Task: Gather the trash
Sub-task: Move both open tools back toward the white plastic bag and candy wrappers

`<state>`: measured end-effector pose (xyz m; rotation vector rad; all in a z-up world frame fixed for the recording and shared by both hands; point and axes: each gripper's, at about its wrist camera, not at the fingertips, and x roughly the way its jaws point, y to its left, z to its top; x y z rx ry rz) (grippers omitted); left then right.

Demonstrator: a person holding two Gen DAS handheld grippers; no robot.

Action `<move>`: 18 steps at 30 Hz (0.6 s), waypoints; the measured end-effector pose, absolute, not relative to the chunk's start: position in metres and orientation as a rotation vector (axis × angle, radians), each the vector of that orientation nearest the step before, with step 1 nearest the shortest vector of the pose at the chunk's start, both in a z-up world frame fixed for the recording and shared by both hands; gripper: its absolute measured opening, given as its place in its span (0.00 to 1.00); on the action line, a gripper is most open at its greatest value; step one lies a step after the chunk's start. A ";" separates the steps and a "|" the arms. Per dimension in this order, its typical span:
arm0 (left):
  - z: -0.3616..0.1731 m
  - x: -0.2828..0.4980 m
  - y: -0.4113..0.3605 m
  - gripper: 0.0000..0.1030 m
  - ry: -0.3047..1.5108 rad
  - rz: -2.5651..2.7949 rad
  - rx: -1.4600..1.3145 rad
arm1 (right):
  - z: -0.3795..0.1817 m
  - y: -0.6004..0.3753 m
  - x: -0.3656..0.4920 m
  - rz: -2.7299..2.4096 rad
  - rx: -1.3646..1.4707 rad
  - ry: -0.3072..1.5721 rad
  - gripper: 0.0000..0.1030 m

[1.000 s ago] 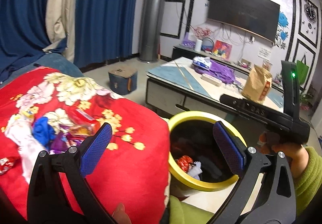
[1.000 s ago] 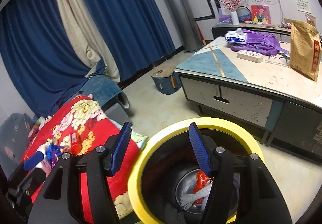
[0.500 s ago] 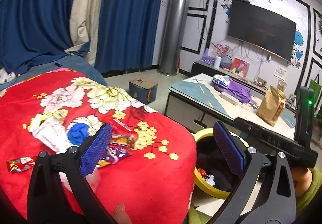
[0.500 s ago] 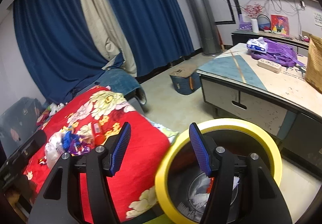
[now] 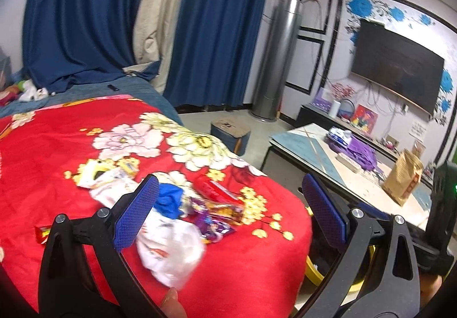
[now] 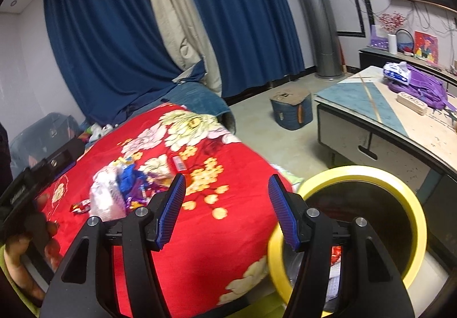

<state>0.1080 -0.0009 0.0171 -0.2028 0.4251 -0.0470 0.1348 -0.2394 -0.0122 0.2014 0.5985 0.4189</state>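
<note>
A pile of trash lies on the red flowered blanket (image 5: 251,255): a clear plastic bag (image 5: 171,246), a blue crumpled piece (image 5: 170,199), purple and orange wrappers (image 5: 217,215), a red pack (image 5: 214,189) and a small red wrapper (image 5: 42,232). My left gripper (image 5: 231,215) is open and empty, just above the pile. My right gripper (image 6: 227,212) is open and empty, above the blanket's edge, with the pile (image 6: 125,186) to its left. The yellow-rimmed bin (image 6: 371,175) stands at its right, with trash inside. The bin's rim (image 5: 314,269) shows low right in the left wrist view.
A low table (image 6: 385,123) with a purple bag (image 6: 422,89), a brown paper bag (image 5: 402,178) and a power strip stands to the right. A small blue stool (image 6: 291,109) sits on the floor. Blue curtains (image 5: 85,18) hang behind the bed.
Both grippers have swung left, away from over the bin and toward the trash pile on the blanket. Both stay open and empty.
</note>
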 end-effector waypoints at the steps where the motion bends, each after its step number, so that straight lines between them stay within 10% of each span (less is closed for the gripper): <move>1: 0.017 0.108 0.004 0.90 0.424 -0.034 -0.208 | -0.012 -0.235 0.134 0.427 0.198 0.601 0.56; 18: 0.008 0.111 0.077 0.90 0.480 0.106 -0.335 | -0.016 -0.172 0.141 0.528 0.147 0.645 0.57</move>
